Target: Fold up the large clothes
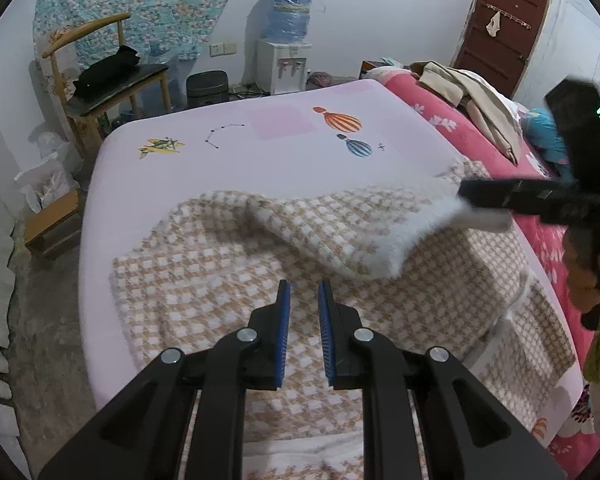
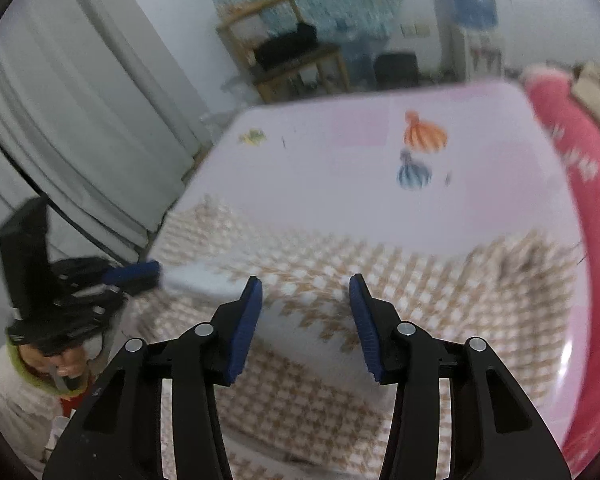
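While it is lying spread across the near end of the bed [image 1: 260,168], checked garment [image 1: 228,280]: one flap is curling over, showing its white underside.
Left tool [image 1: 304,285]: hovering over the garment, pads slightly parted, gripping nothing.
Right tool [image 2: 304,279]: hanging above the garment, spread wide.
Water jug [image 1: 292,12] label: too blurred to read.

Tan-and-white houndstooth fuzzy knit garment [image 1: 228,280], spread across near end of pink printed bedsheet. Mostly flat, some wrinkles. 1 sleeve-like flap with plain white underside [image 1: 340,220] raised and folded back over body. Blurred in right wrist view [image 2: 380,280], white underside visible there too.
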